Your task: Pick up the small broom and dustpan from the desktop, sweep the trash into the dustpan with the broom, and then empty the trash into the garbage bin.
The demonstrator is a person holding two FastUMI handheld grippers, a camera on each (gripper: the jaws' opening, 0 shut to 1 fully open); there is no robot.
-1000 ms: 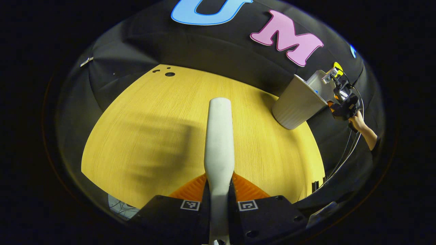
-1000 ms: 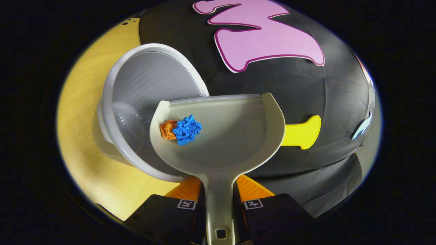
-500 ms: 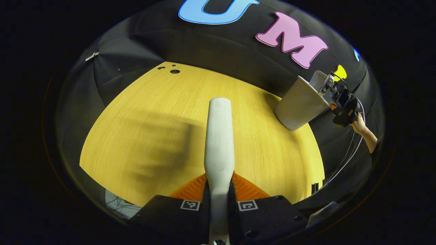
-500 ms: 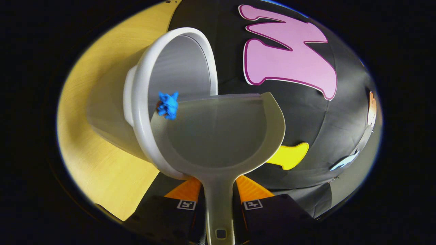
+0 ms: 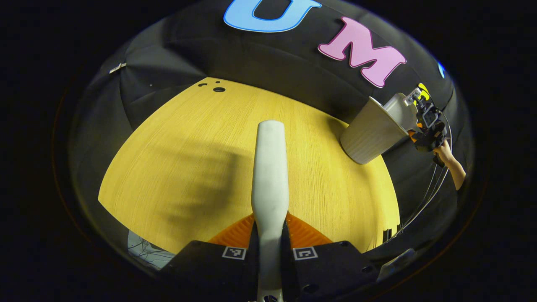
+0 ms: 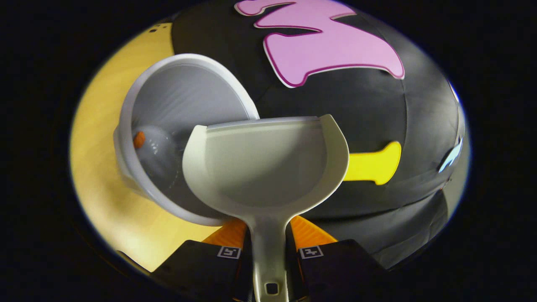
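1. Over the yellow table (image 5: pixel 188 167) in the left gripper view, the left tool (image 5: pixel 269 235) stays clamped on the broom (image 5: pixel 270 167) handle, which points away. At far right, the right tool (image 5: pixel 426 126), in a hand (image 5: pixel 444 153), has shifted slightly beside the garbage bin (image 5: pixel 369 132).
2. In the right gripper view, the right tool (image 6: pixel 268 239) is clamped on the dustpan (image 6: pixel 264 163) handle. The blue and orange wads have left the pan; an orange bit (image 6: pixel 139 139) lies inside the bin. The pan's far left edge overlaps the bin's rim.

Each hand-held gripper (image 5: pixel 269 235) (image 6: pixel 268 239) is clamped, fingers pointing forward.
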